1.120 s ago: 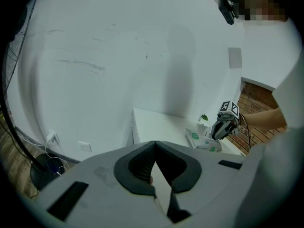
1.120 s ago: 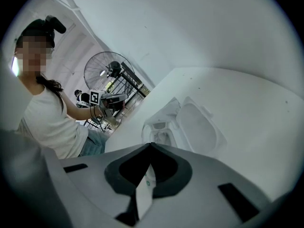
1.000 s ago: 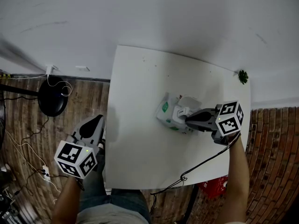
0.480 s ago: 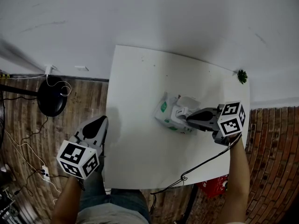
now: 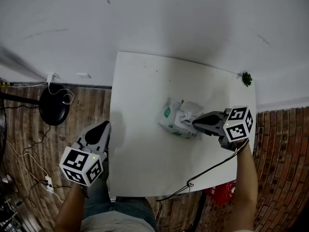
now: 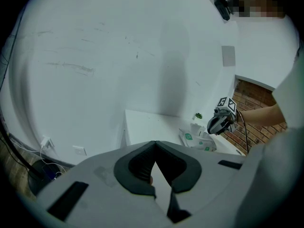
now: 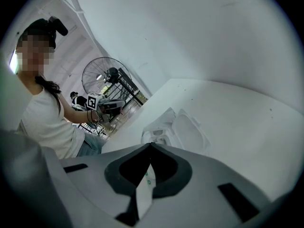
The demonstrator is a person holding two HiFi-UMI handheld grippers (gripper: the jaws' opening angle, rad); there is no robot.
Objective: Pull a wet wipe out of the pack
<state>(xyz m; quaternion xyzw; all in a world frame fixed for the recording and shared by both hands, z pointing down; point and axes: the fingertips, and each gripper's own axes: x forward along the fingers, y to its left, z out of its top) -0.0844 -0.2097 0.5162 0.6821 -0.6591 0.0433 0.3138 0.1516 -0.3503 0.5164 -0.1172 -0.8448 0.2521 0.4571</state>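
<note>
The wet wipe pack [image 5: 170, 118] lies near the middle of the white table [image 5: 140, 81], white with green print, its lid flap [image 5: 193, 106] folded open. My right gripper [image 5: 194, 123] reaches in from the right, its tips at the pack's right end just by the opening, jaws shut. In the right gripper view the pack [image 7: 164, 126] sits right beyond the right gripper's [image 7: 151, 147] closed tips; no wipe shows between them. My left gripper [image 5: 100, 129] hangs shut and holding nothing off the table's left edge, far from the pack [image 6: 195, 140].
A small green plant [image 5: 247, 78] stands at the table's far right corner. A black cable [image 5: 207, 169] trails over the near right edge. On the wooden floor are a black round base [image 5: 54, 105], wires and a red item [image 5: 219, 195]. A fan [image 7: 105, 79] stands behind.
My left gripper has edged slightly right toward the table's edge. The right gripper and the pack stay where they were.
</note>
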